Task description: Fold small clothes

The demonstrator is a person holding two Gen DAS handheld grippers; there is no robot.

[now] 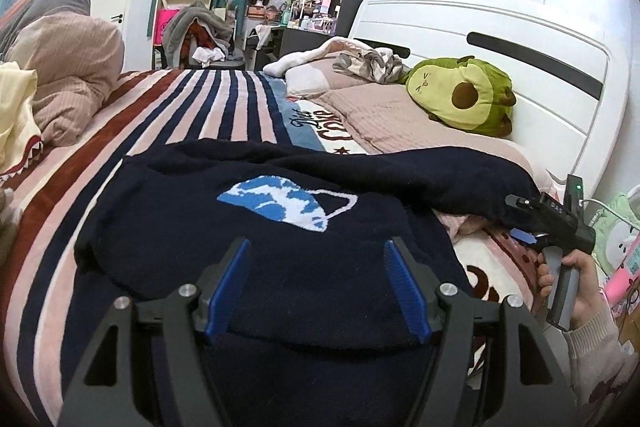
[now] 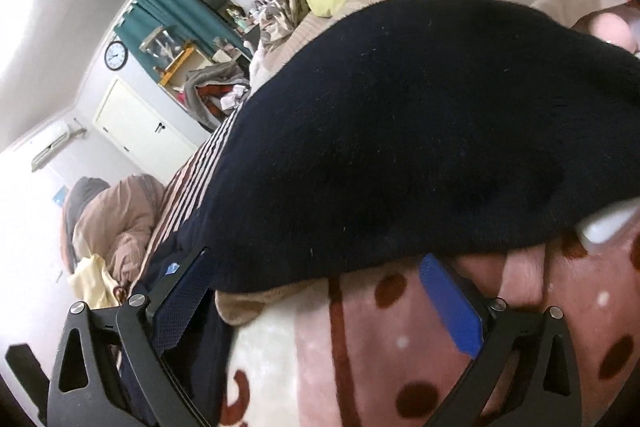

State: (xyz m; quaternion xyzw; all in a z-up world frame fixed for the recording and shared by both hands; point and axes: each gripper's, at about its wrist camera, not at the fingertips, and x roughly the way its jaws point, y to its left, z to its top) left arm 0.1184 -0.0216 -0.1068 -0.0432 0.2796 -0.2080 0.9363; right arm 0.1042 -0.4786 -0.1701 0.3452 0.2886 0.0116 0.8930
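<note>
a navy knitted sweater (image 1: 280, 259) with a blue and white globe motif (image 1: 286, 203) is spread on a striped blanket (image 1: 132, 131) over the bed. one sleeve (image 1: 420, 167) is stretched out sideways toward the white headboard (image 1: 520, 67), and its far end lies by the right tongs (image 1: 524, 223).

the left tongs (image 1: 318, 287) are seen hovering over the near hem of the sweater. their blue pads (image 1: 228, 291) stand apart and released, with only flat cloth seen between them; whether the tips touch the fabric cannot be told.

the right tongs (image 2: 316, 283) are held by a hand (image 1: 576, 287) in a cream sleeve at the bed's edge near the headboard. in the right wrist view the jaws are spread wide and nothing is clamped: one blue pad (image 2: 450, 307) is seen bare over a pink dotted blanket (image 2: 400, 347), while the other finger lies against the edge of the dark cloth. the sleeve (image 2: 400, 131) is bunched in a mound just ahead of the open jaws, draped above them rather than gripped.

an avocado plush (image 1: 464, 95) is propped on a beige pillow (image 1: 380, 111) against the headboard. a heaped beige duvet (image 1: 68, 67) is piled at the far left of the bed, with a pale yellow garment (image 1: 16, 115) beside it.
</note>
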